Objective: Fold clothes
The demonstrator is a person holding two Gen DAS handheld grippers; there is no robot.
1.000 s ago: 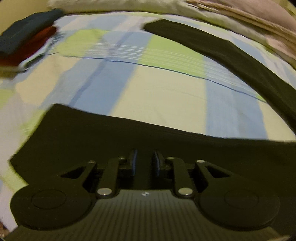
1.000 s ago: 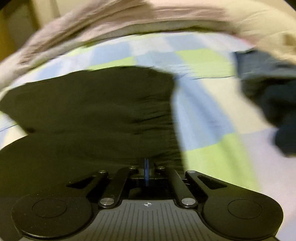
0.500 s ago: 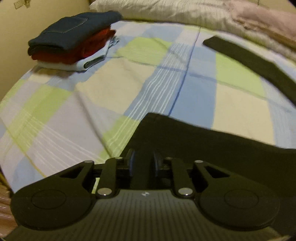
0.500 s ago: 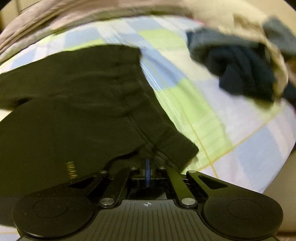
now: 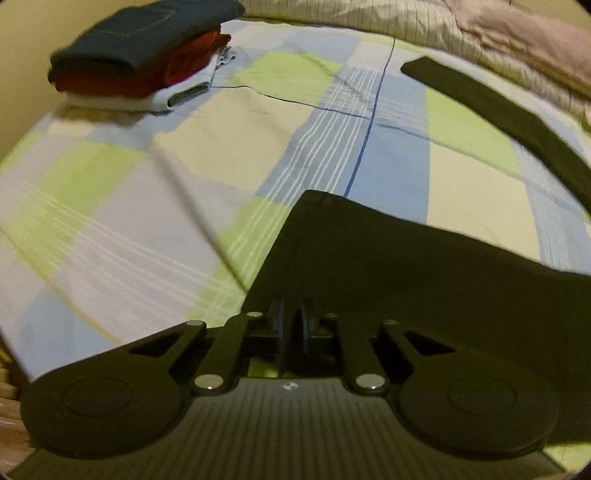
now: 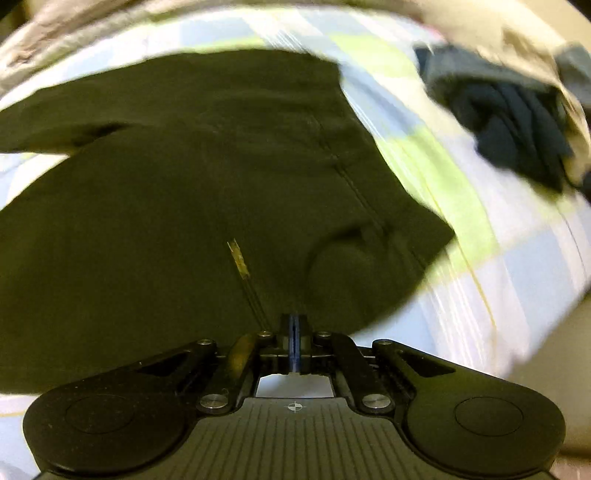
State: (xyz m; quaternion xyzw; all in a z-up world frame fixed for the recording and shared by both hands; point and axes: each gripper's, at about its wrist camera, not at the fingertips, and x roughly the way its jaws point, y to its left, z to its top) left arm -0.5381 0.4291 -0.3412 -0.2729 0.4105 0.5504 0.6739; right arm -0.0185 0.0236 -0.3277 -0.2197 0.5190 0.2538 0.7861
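A black garment (image 5: pixel 406 280) lies spread on the plaid bedsheet (image 5: pixel 184 177). Its near corner runs between the fingers of my left gripper (image 5: pixel 292 314), whose jaws are closing on the fabric. A long black strip (image 5: pixel 498 107) of the same cloth crosses the far right. In the right wrist view the garment (image 6: pixel 184 184) fills the middle and carries a small yellow label (image 6: pixel 240 260). My right gripper (image 6: pixel 294 326) is shut, its pads pinching the garment's near edge, which bunches into a fold just beyond the tips.
A stack of folded clothes (image 5: pixel 140 55), dark blue on red on white, sits at the far left by the wall. A heap of unfolded dark blue clothes (image 6: pixel 517 122) lies at the right. Pillows and a blanket (image 5: pixel 461 33) line the far side. The bed's edge (image 6: pixel 535 332) drops off at right.
Both grippers travelled across the bed with the black garment in them. The folded stack came into the left view. In the right view the garment's edge bunched and the dark heap slid right.
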